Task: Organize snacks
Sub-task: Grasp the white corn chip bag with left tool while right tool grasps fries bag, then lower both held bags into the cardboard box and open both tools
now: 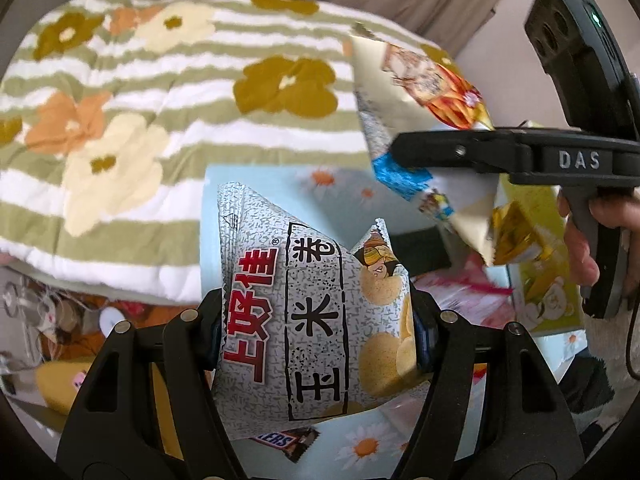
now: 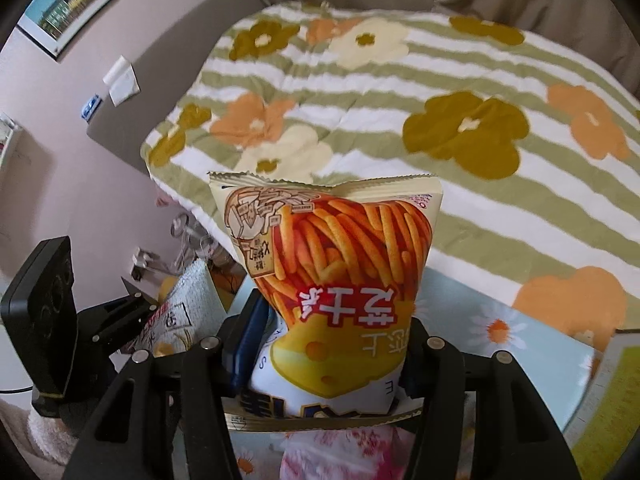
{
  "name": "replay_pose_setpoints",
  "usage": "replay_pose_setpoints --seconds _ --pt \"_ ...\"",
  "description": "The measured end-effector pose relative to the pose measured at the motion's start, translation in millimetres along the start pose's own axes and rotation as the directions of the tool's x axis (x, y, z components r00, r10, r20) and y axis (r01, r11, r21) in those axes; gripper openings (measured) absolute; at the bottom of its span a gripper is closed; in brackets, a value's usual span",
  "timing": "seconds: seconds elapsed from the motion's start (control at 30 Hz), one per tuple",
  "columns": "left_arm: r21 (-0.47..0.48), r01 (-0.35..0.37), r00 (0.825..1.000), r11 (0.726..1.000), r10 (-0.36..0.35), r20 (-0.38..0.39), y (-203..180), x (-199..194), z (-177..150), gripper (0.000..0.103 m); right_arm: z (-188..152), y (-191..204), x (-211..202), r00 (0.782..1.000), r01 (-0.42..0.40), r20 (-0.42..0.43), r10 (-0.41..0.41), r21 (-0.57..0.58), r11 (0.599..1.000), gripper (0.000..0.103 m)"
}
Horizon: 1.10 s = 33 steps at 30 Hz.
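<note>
In the left wrist view, our left gripper (image 1: 316,328) pinches the grey bag (image 1: 304,312) at its lower half, pads pressing both sides; the bag fills the lower centre of the frame, lifted clear of the daisy-print table (image 1: 360,444). A chocolate bar (image 1: 288,442) lies on the table under it, at the bottom of the frame. At the right, our right gripper (image 1: 404,152) clamps the fries bag (image 1: 408,92), which hangs crumpled in the upper right. Behind it, at the right edge, stands a yellow box (image 1: 548,280) with a bear on it; it may be where snacks go, but we cannot tell what it holds from here.

In the right wrist view, the right gripper (image 2: 332,356) is pressed onto the fries bag (image 2: 340,272) near its lower part, the bag standing upside down in the centre of the frame. A pink packet (image 2: 344,456) lies on the table (image 2: 520,360) below. The left gripper (image 2: 132,300), at the lower left, carries the grey bag (image 2: 176,312). The box (image 2: 616,384) shows only as a corner at the lower right.

We judge we are in the carrying step: both bags picked up, neither placed. Next we need to bring each over its container and let go only once it is well inside.
</note>
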State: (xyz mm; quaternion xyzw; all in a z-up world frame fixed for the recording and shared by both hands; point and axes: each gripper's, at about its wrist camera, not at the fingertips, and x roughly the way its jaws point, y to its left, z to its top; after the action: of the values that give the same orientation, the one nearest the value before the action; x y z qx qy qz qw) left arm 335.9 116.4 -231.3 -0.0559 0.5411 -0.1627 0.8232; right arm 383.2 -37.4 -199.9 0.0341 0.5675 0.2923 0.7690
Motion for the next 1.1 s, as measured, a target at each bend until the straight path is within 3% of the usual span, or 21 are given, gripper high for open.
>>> replay_pose_setpoints --seconds 0.27,0.5,0.8,1.1 --pt "0.065 -0.044 0.992 0.997 0.036 0.119 -64.5 -46.9 41.5 0.065 -14.1 -20.8 -88.6 0.990 0.004 0.138 -0.006 0.018 1.000 0.052" --pt "0.100 -0.051 0.982 0.994 0.032 0.184 -160.6 -58.7 61.2 0.065 -50.9 -69.9 -172.9 0.977 0.028 0.212 -0.038 0.046 0.999 0.052" --pt "0.123 0.025 0.983 0.992 -0.047 0.178 -292.8 -17.9 66.2 0.065 -108.0 -166.0 -260.9 0.952 0.108 0.269 -0.144 0.146 0.983 0.052" --pt "0.145 0.090 0.990 0.985 -0.104 0.091 -380.4 38.0 65.6 0.065 -154.3 -239.5 -286.5 0.951 0.138 0.236 -0.198 0.249 0.959 0.052"
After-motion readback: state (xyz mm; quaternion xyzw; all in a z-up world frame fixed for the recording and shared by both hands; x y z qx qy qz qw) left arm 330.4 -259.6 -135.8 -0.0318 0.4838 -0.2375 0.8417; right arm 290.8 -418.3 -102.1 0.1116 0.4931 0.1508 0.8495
